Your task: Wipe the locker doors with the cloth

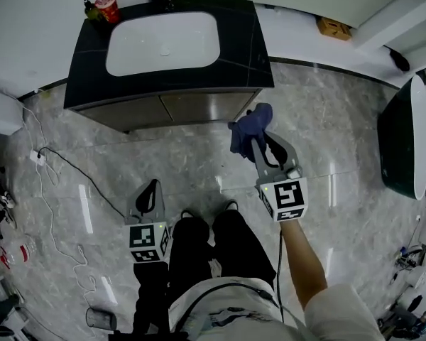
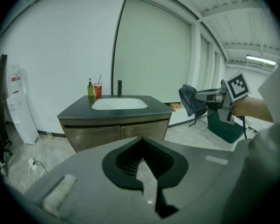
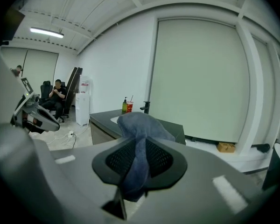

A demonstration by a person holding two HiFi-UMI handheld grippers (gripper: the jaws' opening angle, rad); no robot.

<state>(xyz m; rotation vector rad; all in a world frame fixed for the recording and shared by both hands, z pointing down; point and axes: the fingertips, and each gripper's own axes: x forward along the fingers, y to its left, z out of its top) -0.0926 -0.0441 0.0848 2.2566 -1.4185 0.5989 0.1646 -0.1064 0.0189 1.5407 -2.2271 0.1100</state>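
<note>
Head view: the right gripper point(image 1: 264, 144) is reaching out ahead of the person, and its jaws are clamping down on the cloth point(image 1: 248, 128). The right gripper view is confirming this. The blue fabric is sitting bunched between the pads, bulging up past the tips and trailing down below them.

The left gripper point(image 1: 151, 190) is hanging low by the person's left leg. Its jaws are sitting together with nothing between them.

The cloth is hovering off the right front corner of the cabinet point(image 1: 89, 62), above the floor point(image 1: 326, 119), and isn't touching anything. The left gripper view is showing clear air between the cloth and the cabinet's right side, with the cloth at about counter height.

The doors point(image 2: 121, 133) are sitting side by side under the sink point(image 1: 163, 42), and their run goes left to right across the cabinet front. From the jaws they're lying ahead, to the left and lower.

My read is that wiping isn't under way yet and this is the approach. The right hand is clearly the nearer one, and the nearer door is the right one point(image 1: 206, 105). The next move is looking like a swing left and a drop, to put the cloth flat on that panel and then stroke along the front. The main risk is the gripper tips hitting the panel before the fabric does.
</note>
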